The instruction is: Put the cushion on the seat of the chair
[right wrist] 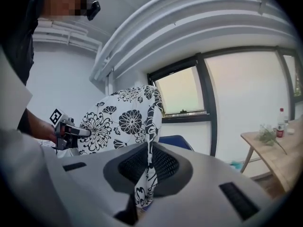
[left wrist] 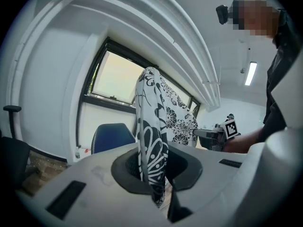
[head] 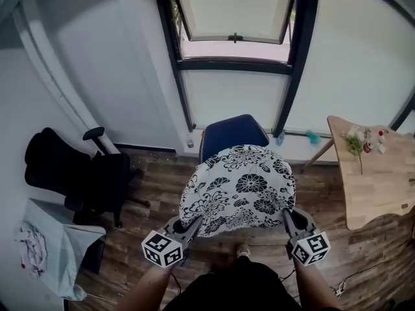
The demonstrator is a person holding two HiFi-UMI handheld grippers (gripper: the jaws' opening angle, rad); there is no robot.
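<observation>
Over floorboards (head: 155,190), left claw (head: 194,223) and right claw (head: 286,216) hold cushion (head: 238,185) sideways before chair (head: 233,133)

Left gripper (head: 196,223), right gripper (head: 287,215): jaws together.

L tongs (head: 192,224), R tongs (head: 287,218): grey, b/w marker cubes (head: 162,248); black clothes (head: 227,291).

No legible text or numbers (the cube (head: 162,248) on the left gripper (head: 194,225) shows only square markers).
</observation>
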